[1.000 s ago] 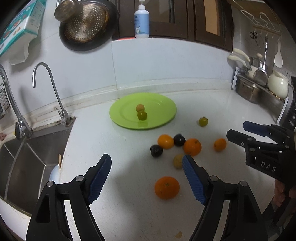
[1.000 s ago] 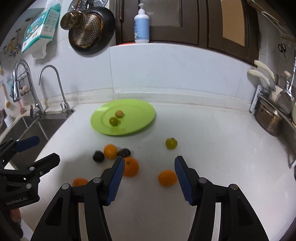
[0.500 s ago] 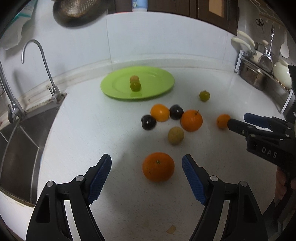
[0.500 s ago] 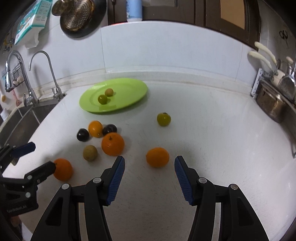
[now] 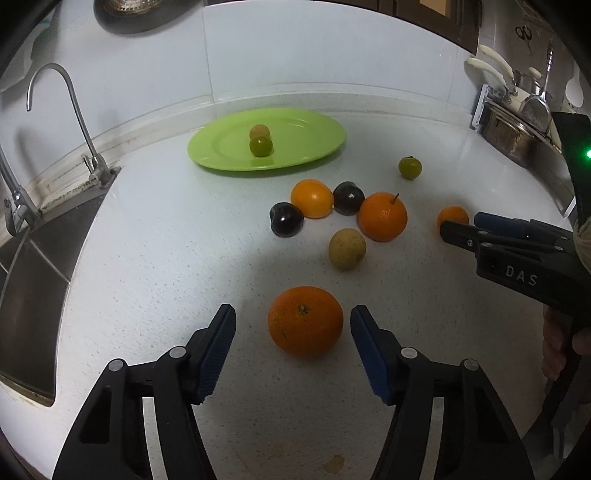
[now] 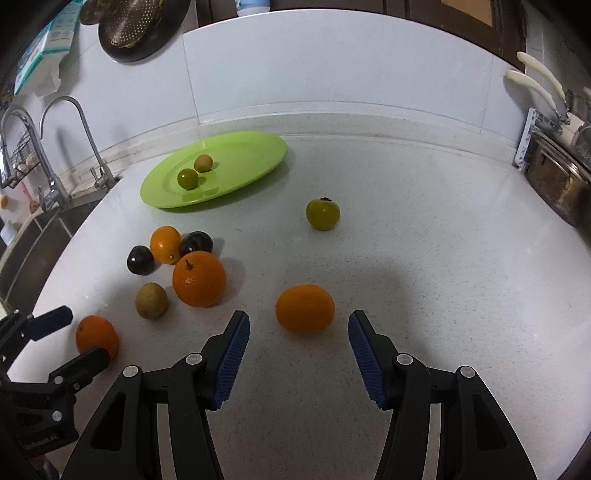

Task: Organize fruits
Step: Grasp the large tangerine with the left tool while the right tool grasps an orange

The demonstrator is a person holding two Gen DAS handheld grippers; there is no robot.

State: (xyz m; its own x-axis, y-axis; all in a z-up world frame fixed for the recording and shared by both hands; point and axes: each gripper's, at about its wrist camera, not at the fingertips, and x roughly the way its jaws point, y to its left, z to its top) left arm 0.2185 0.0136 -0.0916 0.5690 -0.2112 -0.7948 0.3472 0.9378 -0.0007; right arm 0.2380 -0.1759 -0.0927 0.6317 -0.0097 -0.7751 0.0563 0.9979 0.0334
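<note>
A green plate [image 5: 303, 147] [image 6: 243, 162] at the back of the white counter holds two small fruits, one green [image 5: 260, 146], one tan [image 5: 259, 131]. Several fruits lie loose in front of it: oranges, two dark plums [image 5: 286, 219], a tan round fruit [image 5: 347, 248] and a green persimmon [image 6: 322, 213]. My left gripper [image 5: 291, 332] is open, its pads either side of a large orange [image 5: 305, 320], not touching. My right gripper [image 6: 298, 339] is open just short of a smaller orange [image 6: 305, 308].
A sink [image 5: 26, 280] with taps [image 5: 88, 147] lies left of the counter. A metal pot and utensil rack [image 5: 517, 122] stand at the back right. A colander hangs on the wall [image 6: 140, 33]. The right gripper shows in the left wrist view [image 5: 458, 227].
Both grippers have moved down and forward toward the counter. The large orange now sits between the left pads, and the smaller orange lies close before the right pads. Both stay open.
</note>
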